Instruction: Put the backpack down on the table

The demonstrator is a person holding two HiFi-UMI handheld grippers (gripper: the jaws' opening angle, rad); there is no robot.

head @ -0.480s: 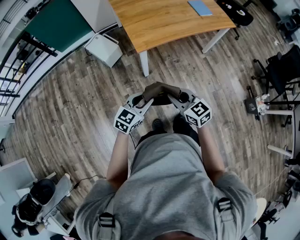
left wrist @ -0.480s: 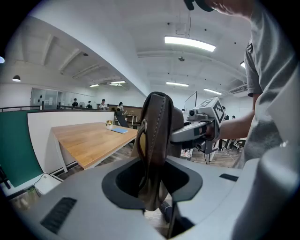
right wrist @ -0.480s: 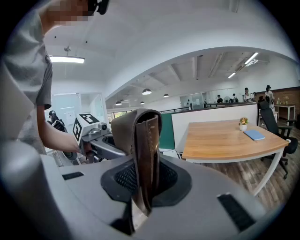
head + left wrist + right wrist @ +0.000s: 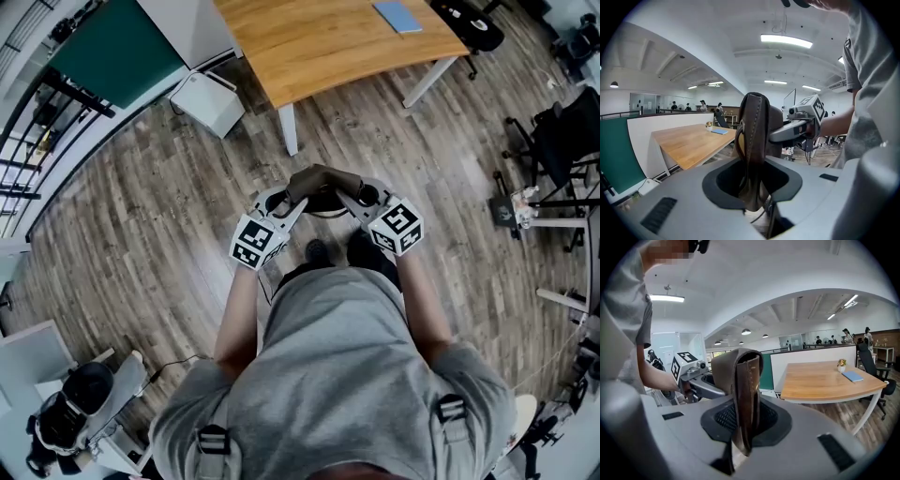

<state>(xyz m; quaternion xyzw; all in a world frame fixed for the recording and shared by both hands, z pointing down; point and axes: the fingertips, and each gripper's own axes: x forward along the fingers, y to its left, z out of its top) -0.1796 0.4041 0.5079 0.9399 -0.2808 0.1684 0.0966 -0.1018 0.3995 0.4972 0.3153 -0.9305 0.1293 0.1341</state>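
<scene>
A folded brown leather strap (image 4: 323,179) of the backpack hangs between my two grippers, in front of my body and above the wood floor. The left gripper (image 4: 292,202) is shut on the strap's left end and the right gripper (image 4: 350,195) on its right end. In the left gripper view the strap (image 4: 753,150) stands upright out of the jaws, with the right gripper (image 4: 798,127) just behind it. In the right gripper view the strap (image 4: 745,394) rises from the jaws beside the left gripper (image 4: 697,378). The bag's body is hidden below the grippers.
A wooden table (image 4: 328,42) stands ahead with a blue book (image 4: 400,16) on it and a black office chair (image 4: 473,25) at its far right. A white box (image 4: 208,101) sits on the floor left of the table leg. Chairs and stands (image 4: 553,150) crowd the right side.
</scene>
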